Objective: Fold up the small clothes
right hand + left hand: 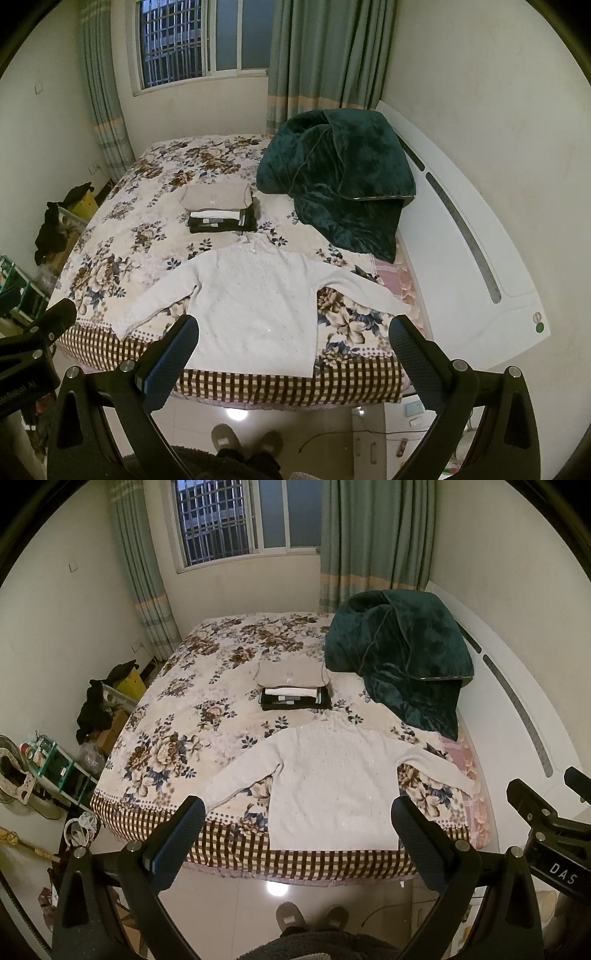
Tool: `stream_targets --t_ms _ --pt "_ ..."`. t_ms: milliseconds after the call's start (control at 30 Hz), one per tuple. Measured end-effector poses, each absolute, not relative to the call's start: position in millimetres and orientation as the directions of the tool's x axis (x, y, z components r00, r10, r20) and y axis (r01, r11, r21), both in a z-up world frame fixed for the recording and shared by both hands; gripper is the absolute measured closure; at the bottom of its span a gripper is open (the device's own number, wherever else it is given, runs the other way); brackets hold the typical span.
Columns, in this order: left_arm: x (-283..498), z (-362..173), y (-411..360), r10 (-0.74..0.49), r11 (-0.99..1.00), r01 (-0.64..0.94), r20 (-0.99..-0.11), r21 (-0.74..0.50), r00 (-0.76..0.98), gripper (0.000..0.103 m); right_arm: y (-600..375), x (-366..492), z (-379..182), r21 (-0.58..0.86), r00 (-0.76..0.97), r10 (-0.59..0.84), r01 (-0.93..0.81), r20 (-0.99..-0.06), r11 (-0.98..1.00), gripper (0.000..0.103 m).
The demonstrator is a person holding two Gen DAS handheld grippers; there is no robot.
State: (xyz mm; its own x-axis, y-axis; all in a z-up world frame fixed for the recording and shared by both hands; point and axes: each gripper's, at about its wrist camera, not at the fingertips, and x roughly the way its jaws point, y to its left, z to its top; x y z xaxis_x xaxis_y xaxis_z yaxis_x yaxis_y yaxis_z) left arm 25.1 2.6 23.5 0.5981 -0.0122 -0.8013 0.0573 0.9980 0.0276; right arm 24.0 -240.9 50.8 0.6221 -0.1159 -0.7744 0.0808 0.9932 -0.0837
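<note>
A white knit sweater (pixel 328 775) lies flat on the floral bed (pixel 177 738), sleeves spread out to both sides, hem at the near edge. It also shows in the right wrist view (pixel 255 302). My left gripper (pixel 297 812) is open and empty, held above the floor in front of the bed's near edge. My right gripper (pixel 293 330) is open and empty, held beside it at about the same height. Behind the sweater sits a stack of folded clothes (pixel 293 690), beige on top, black and white below, also in the right wrist view (pixel 219 212).
A dark green blanket (pixel 399 657) is heaped at the right side of the bed near the white headboard (pixel 461 258). Shelves and clutter (pixel 48 768) stand left of the bed. The person's slippers (pixel 310 917) are on the tiled floor below.
</note>
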Motion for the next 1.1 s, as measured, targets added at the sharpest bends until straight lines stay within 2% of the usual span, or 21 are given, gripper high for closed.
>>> stream_targets --t_ms 1100 --pt "18.8 23.8 14.1 -0.022 0.999 0.049 -0.795 0.01 0.606 0.0 -231.3 13.1 51.1 -0.08 0.626 -0.106 0.07 -0.773 0.994 0.0"
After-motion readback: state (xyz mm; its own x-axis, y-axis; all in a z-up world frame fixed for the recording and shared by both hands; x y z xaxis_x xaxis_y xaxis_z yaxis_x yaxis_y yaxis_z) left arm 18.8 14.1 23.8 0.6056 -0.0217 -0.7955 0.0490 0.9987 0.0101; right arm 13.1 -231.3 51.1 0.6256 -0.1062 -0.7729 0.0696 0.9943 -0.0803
